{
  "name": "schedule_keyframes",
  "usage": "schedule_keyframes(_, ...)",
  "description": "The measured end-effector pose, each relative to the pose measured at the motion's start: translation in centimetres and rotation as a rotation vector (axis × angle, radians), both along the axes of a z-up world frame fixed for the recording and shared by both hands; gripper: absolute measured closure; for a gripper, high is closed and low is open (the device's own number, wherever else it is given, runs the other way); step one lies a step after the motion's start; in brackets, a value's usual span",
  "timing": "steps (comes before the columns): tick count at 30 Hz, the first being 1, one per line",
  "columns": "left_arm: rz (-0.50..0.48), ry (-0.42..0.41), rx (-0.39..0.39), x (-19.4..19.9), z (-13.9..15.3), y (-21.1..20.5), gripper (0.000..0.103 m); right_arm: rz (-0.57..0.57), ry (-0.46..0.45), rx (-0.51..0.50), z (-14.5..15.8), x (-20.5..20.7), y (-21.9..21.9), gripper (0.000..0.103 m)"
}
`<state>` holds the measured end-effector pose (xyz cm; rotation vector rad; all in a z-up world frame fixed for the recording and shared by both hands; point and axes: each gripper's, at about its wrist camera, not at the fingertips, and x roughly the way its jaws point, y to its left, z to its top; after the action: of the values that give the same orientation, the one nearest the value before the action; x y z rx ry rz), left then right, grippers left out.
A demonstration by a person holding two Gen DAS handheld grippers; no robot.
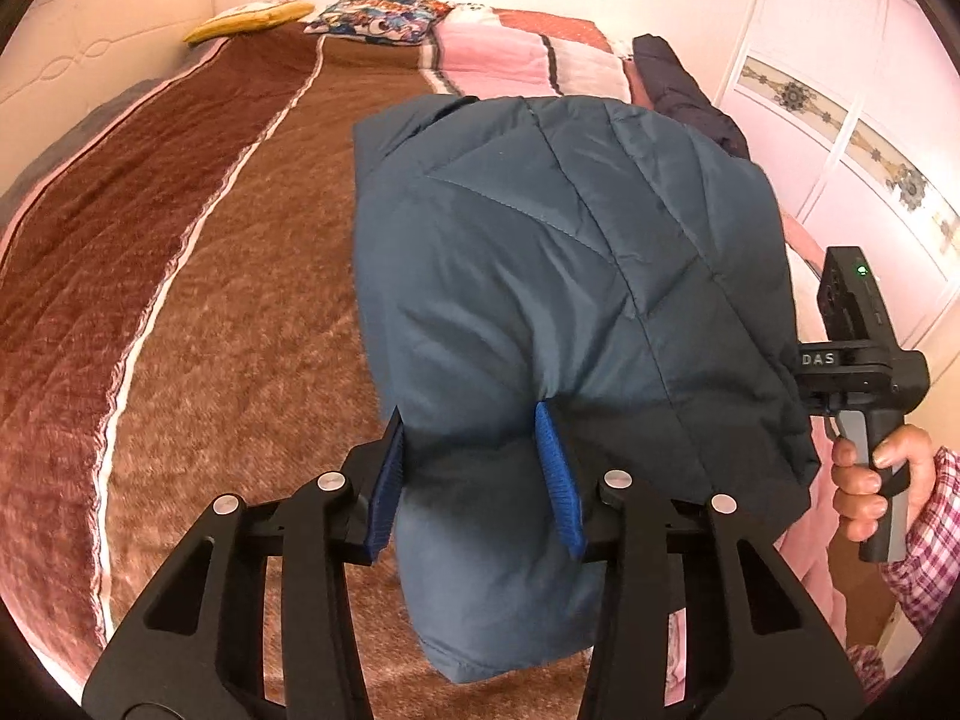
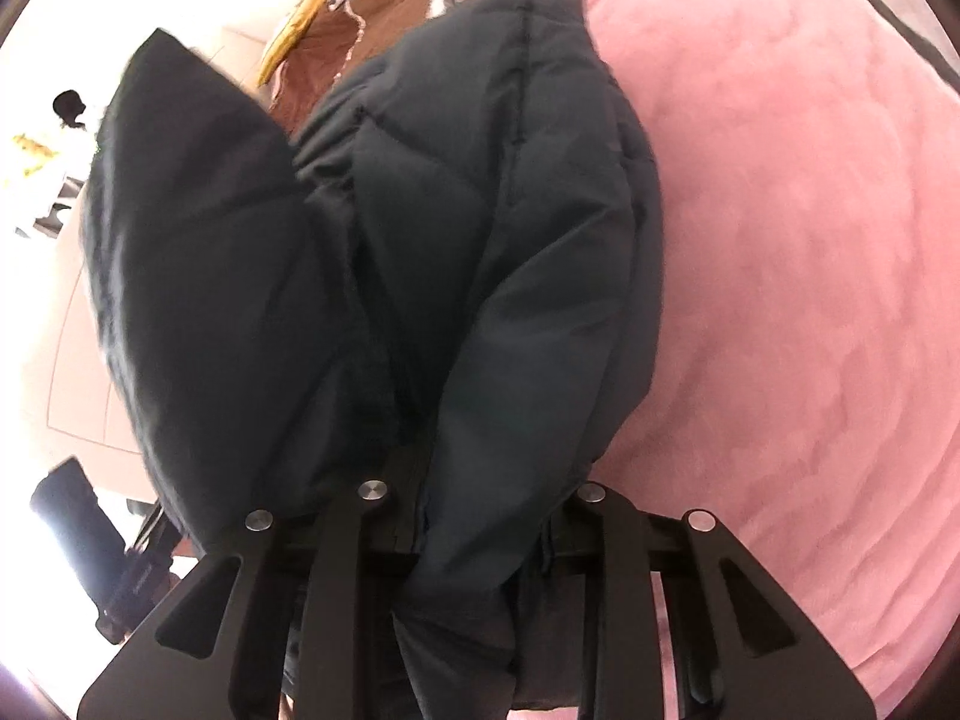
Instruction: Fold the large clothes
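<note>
A folded teal quilted puffer jacket [image 1: 570, 276] is held up above the brown bed cover. My left gripper [image 1: 474, 468] is shut on its thick near edge, blue pads [image 1: 555, 468] pressing into the padding. The right gripper's body [image 1: 864, 360] shows at the jacket's right edge, held by a hand. In the right wrist view the same jacket [image 2: 480, 240] looks dark and bulges over my right gripper [image 2: 474, 516], which is shut on a bunched fold; its fingertips are buried in the fabric.
A brown striped blanket [image 1: 210, 300] covers the bed. A pink blanket [image 2: 780, 300] lies on the right side. Pillows [image 1: 378, 12] and a dark garment [image 1: 678, 90] sit at the far end. A white wardrobe [image 1: 852, 120] stands right.
</note>
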<state>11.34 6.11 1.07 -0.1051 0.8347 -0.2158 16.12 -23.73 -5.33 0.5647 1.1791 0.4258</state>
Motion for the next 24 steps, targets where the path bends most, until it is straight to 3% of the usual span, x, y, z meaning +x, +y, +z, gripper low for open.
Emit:
schedule_keyframes(3,0.013,0.0,0.009,-0.2,-0.1,0.0,0.06,-0.023,0.014,-0.012,-0.5,0.6,-0.4,0.075)
schedule_keyframes(8,0.033,0.012,0.013,-0.7,0.5,0.1,0.053,-0.083,0.038,-0.054,-0.5,0.9,-0.5,0.052)
schedule_keyframes(11,0.036,-0.009,0.014,-1.5,1.3,0.1,0.046,-0.111,0.028,-0.057,-0.2,0.9,-0.8,0.052)
schedule_keyframes(19,0.068,-0.032,-0.056,-3.9,3.3,0.9,0.044,-0.171,-0.075,-0.117,3.9,-2.0,-3.1,0.052)
schedule_keyframes(21,0.073,-0.033,-0.075,-4.6,3.4,0.9,0.044,-0.187,-0.125,-0.154,5.3,-3.1,-3.4,0.053)
schedule_keyframes(23,0.066,-0.032,-0.094,-5.3,3.5,0.8,0.044,-0.177,-0.189,-0.187,6.5,-4.1,-3.4,0.078)
schedule_keyframes(24,0.055,-0.031,-0.099,-5.6,3.5,0.7,0.044,-0.162,-0.212,-0.197,7.3,-4.4,-3.2,0.082)
